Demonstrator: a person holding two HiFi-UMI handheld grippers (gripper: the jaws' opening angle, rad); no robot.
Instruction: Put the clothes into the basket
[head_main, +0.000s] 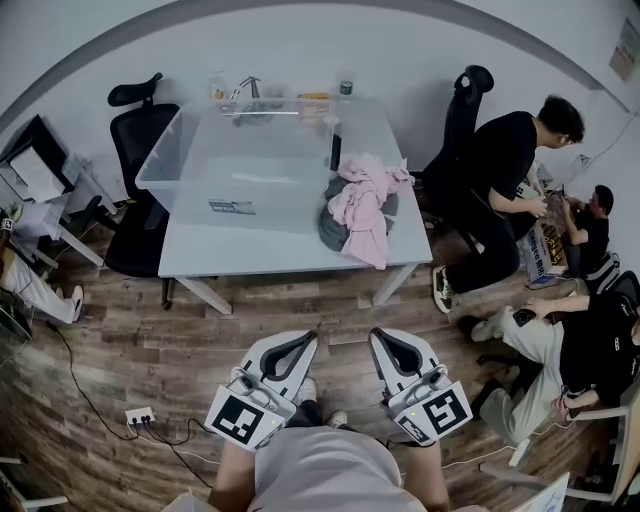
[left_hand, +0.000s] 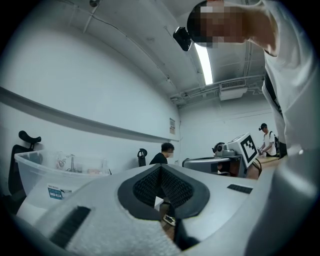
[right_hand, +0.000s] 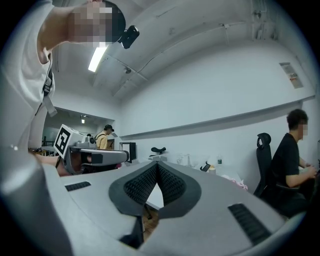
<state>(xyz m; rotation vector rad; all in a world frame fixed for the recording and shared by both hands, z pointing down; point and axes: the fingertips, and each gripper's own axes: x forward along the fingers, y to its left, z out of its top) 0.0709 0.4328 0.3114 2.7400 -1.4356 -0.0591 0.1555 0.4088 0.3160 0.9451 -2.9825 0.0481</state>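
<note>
The left gripper and right gripper, both closed on nothing, are held level short of the table's near edge, apparently approaching. The clothes lie heaped at its right edge, beside the clear basket filling its far-left corner.

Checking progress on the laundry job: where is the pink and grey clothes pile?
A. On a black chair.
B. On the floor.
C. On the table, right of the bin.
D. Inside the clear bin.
C: the clothes pile lies on the table beside the clear bin, not in it.
</note>
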